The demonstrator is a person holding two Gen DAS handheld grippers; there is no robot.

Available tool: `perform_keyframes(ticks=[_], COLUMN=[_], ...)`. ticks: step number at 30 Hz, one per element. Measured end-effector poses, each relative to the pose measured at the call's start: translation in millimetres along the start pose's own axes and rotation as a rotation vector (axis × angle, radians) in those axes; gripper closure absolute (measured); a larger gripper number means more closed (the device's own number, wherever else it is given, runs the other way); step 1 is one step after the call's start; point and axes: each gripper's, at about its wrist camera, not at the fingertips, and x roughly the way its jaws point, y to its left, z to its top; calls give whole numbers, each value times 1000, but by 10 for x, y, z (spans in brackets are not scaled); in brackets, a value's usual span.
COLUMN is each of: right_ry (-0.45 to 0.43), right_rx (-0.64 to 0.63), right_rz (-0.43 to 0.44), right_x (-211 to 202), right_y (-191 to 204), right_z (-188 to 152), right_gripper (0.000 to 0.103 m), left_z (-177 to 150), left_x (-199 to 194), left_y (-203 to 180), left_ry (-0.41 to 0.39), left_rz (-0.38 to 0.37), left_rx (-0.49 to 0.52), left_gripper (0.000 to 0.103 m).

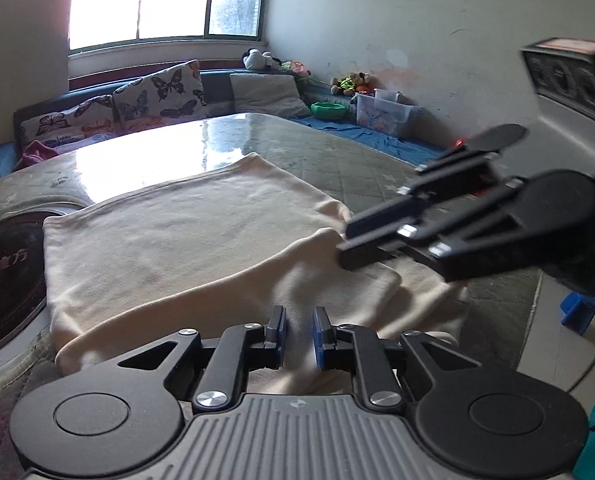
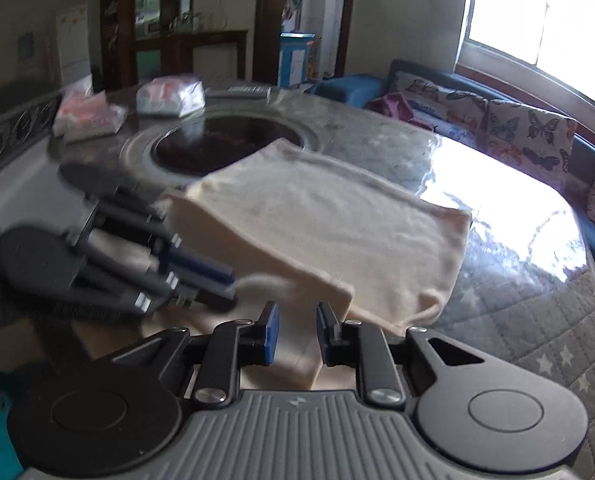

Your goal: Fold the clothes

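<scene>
A cream cloth (image 1: 185, 232) lies half folded on the table, its near flap raised along a slanting ridge. My left gripper (image 1: 299, 334) is low at the near edge. Its blue pads (image 1: 282, 332) stand a little apart with cloth lying between them, and I see no pinch. The right gripper (image 1: 343, 244) reaches in from the right, shut on the raised fold's far end. In the right wrist view, cloth (image 2: 337, 220) fills the gap of the right gripper (image 2: 297, 334). The left gripper (image 2: 233, 286) is blurred at left, a cloth corner at its tips.
The table (image 1: 361, 168) has a quilted cover under glossy plastic and a dark round inset (image 2: 217, 144). Plastic-wrapped packs (image 2: 169, 98) sit at its far side. A sofa with butterfly cushions (image 1: 153, 96) and toys runs under the window. A blue object (image 1: 577, 312) is on the floor.
</scene>
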Motion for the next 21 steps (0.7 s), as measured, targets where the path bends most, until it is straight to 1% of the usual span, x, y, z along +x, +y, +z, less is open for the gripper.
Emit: perform_keyframes(ticks=[2,4,7,10,13,15,16,19,21], right_ry=[-14,-14,8,27,53,56,56,51,39], right_rx=[15,16,-3,-30,-61,-64,-64,-59,-55], right_rz=[14,23,33,29,20,18,18,17,11], right_x=[91,179,230,115,2,-60,-89,-174,-227], right_y=[-25,-25,15,76,137,152,157,166,160], right_z=[54,80,16,-111,-254,-288,-296,-314,-308], right_gripper=[85,85,85,85,85,85,85,85,84], left_z=[-7,-17,-47,-110,-207,-270,-311,-425,-491], left_x=[-76,-201,-437,-682,-867,-946,-970,-981,-948], left_y=[23,58,140,232,238,202,163,-7,-107], left_ry=[-2,-13,-31,-38,-19,0,10,34,42], left_rz=[-11,4,42,86,119,121,124,117,113], left_rx=[-16,-13,-12,-5,44,91,124,237,306], left_gripper=[87,87,87,87,84,78,74,70,66])
